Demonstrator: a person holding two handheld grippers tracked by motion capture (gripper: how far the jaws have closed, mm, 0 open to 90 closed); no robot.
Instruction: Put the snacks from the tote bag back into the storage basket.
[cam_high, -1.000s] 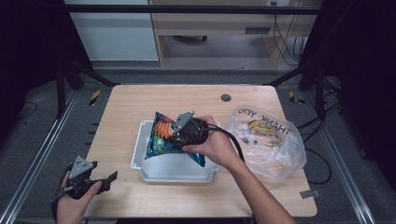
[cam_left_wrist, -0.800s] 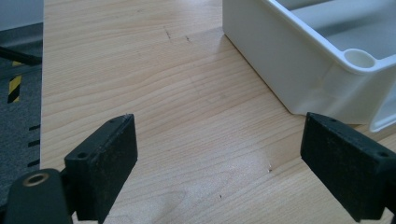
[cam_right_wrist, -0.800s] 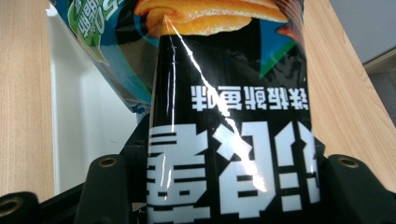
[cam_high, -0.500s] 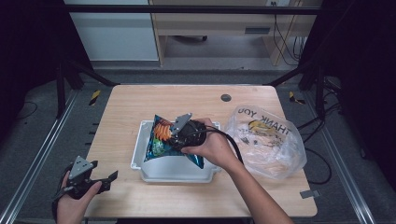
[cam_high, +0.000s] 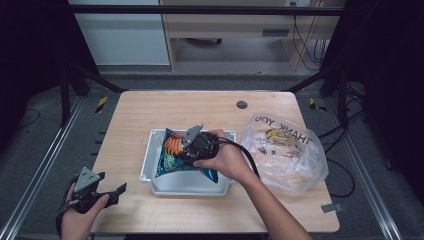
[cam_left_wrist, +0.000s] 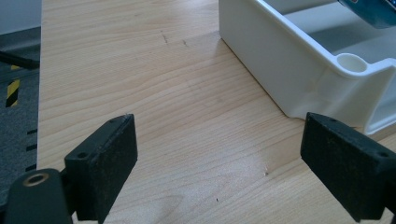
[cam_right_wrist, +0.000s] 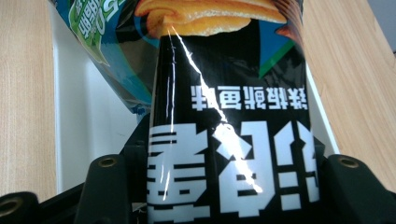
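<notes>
A blue and black chip bag (cam_high: 169, 156) with orange chips printed on it sits over the white tray (cam_high: 181, 183) at the table's middle. My right gripper (cam_high: 186, 148) is shut on it, and the bag's lower end fills the space between the jaws (cam_right_wrist: 224, 140). The tray's wall (cam_right_wrist: 70, 121) shows beneath the bag. Near the front left corner of the table, my left gripper (cam_high: 118, 192) is open with nothing between its pads (cam_left_wrist: 105, 163). It points at the tray's near corner (cam_left_wrist: 303, 74), a short way off.
A clear plastic "THANK YOU" bag (cam_high: 286, 151) with items inside lies right of the tray. A small dark disc (cam_high: 242, 105) sits at the table's far side. Bare wood (cam_high: 130, 125) stretches left of the tray.
The right gripper has shifted the chip bag slightly left and lower over the tray. The left gripper has stayed put.
</notes>
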